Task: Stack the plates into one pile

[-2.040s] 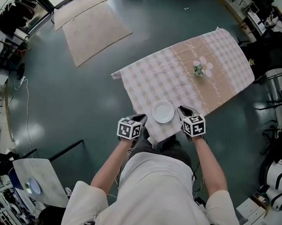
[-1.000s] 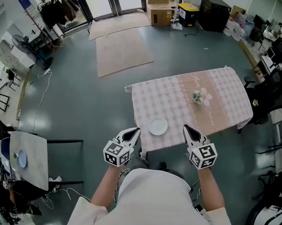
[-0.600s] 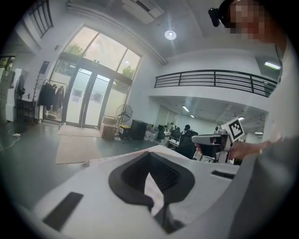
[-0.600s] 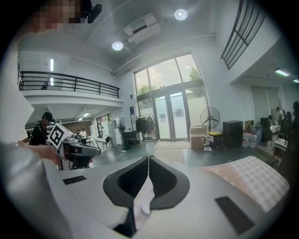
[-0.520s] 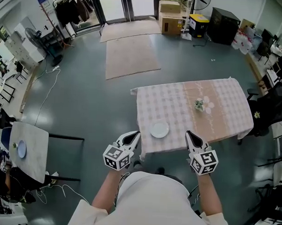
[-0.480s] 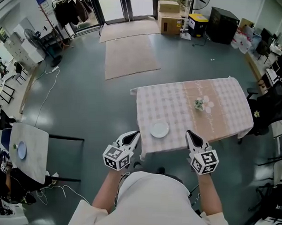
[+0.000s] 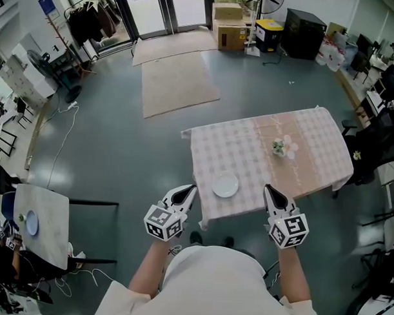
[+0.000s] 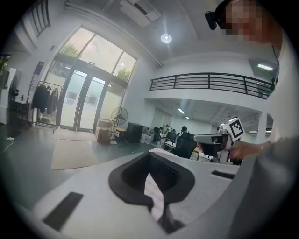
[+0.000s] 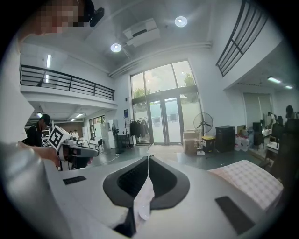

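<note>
Holding clear of the table: both grippers empty

Left gripper: jaws pressed together, nothing between them.
Right gripper: the same, closed and empty.
White plate: alone near the front edge of the checked tablecloth, beyond and between the two gripper tips, touching neither.
Bluish plate: on a small grey side table, well apart to the left.
Handling, as judged: part the jaws before reaching. Pinch one plate's rim from the side, carry it level, and set it squarely on the other.
</note>
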`<state>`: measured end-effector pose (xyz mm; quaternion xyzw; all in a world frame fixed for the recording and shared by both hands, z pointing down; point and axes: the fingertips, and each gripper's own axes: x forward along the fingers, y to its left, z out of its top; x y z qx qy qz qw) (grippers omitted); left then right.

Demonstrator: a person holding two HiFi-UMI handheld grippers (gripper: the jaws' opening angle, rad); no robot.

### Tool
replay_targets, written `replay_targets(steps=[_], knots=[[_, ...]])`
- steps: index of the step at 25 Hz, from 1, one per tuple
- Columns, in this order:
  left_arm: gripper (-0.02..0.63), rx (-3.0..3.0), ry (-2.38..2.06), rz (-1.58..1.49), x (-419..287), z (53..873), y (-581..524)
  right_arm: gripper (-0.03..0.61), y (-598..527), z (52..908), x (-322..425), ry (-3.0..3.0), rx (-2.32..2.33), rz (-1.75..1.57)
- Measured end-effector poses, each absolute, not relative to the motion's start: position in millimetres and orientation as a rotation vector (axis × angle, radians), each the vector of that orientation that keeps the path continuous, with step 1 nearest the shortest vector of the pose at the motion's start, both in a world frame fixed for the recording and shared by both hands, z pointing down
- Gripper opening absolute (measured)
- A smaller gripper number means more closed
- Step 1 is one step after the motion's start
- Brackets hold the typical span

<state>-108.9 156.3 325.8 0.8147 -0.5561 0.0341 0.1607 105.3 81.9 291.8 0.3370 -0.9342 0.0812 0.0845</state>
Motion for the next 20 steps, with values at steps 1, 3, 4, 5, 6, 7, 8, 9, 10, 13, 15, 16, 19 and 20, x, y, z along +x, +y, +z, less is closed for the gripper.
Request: replay_targets(steps=[1,3,4,5,6,7,8,9,10,13,15,16,19,20], knots=[[0.006,2.327,-1.587,0.096,-112.6,325.2,155.4,0.032,81.9,291.9,102.7,-2.783,1.009,0.239],[0.006,2.332,-1.586,0.103,-118.3,324.8,152.8,0.032,80.9,293.6,98.8,-2.774,1.013,0.239],[0.008,2.335,-1.586,0.109,-120.4,325.4,151.5,0.032,80.0,295.3,97.9,-2.768,1.017,0.246],[0.008,2.335,-1.587,0.116,-122.0,326.6,150.6,0.032,79.2,297.0,97.7,-2.761,1.023,0.253],[0.008,2.334,-1.587,0.120,-123.2,327.6,149.9,0.032,78.5,298.0,97.8,-2.756,1.030,0.254],[0.008,2.333,-1.585,0.122,-124.1,327.9,149.3,0.032,77.8,298.0,97.6,-2.753,1.036,0.249],[0.008,2.334,-1.583,0.122,-124.5,327.5,148.5,0.032,77.0,297.5,97.2,-2.752,1.039,0.244],[0.008,2.336,-1.580,0.122,-124.6,327.1,147.4,0.032,76.2,297.1,96.6,-2.751,1.040,0.241],[0.008,2.338,-1.577,0.123,-124.4,327.2,146.5,0.032,75.6,297.3,96.2,-2.749,1.041,0.241],[0.006,2.332,-1.570,0.126,-125.4,330.1,145.3,0.032,75.8,299.3,95.5,-2.739,1.044,0.248],[0.008,2.329,-1.571,0.124,-127.8,329.4,143.7,0.032,74.6,298.2,94.8,-2.735,1.051,0.247],[0.008,2.329,-1.570,0.122,-128.8,328.5,142.8,0.032,73.5,297.6,94.9,-2.732,1.056,0.248],[0.008,2.328,-1.561,0.127,-129.4,329.3,142.1,0.032,71.8,298.4,97.4,-2.721,1.073,0.255],[0.008,2.327,-1.560,0.130,-129.5,330.6,142.4,0.032,72.0,299.0,98.2,-2.720,1.077,0.255]])
